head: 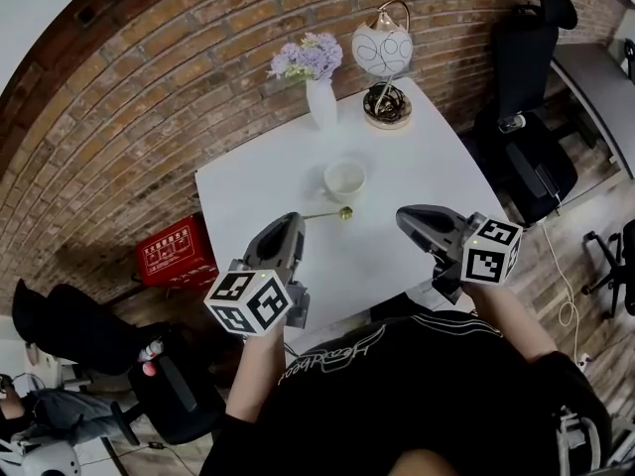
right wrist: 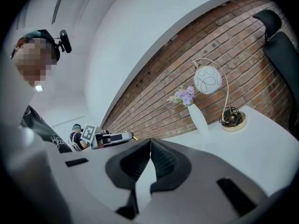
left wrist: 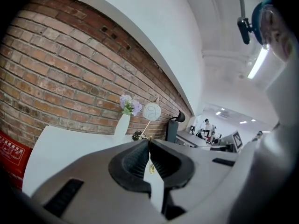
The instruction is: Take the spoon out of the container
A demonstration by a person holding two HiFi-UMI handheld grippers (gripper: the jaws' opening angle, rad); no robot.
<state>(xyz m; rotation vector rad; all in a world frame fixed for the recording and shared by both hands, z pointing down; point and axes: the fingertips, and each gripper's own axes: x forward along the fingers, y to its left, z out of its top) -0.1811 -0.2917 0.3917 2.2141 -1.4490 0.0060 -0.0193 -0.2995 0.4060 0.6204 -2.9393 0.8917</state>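
A white cup stands in the middle of the white table. My left gripper is shut on the thin handle of a gold spoon. The spoon sticks out to the right, its bowl just in front of the cup and outside it. In the left gripper view the jaws are pressed together, with a bit of gold spoon handle showing between them. My right gripper hovers over the table to the right of the spoon. Its jaws are shut with nothing in them.
A white vase of purple flowers and a globe lamp stand at the table's far edge by the brick wall. A red box sits on the floor at the left. Black office chairs stand at the right.
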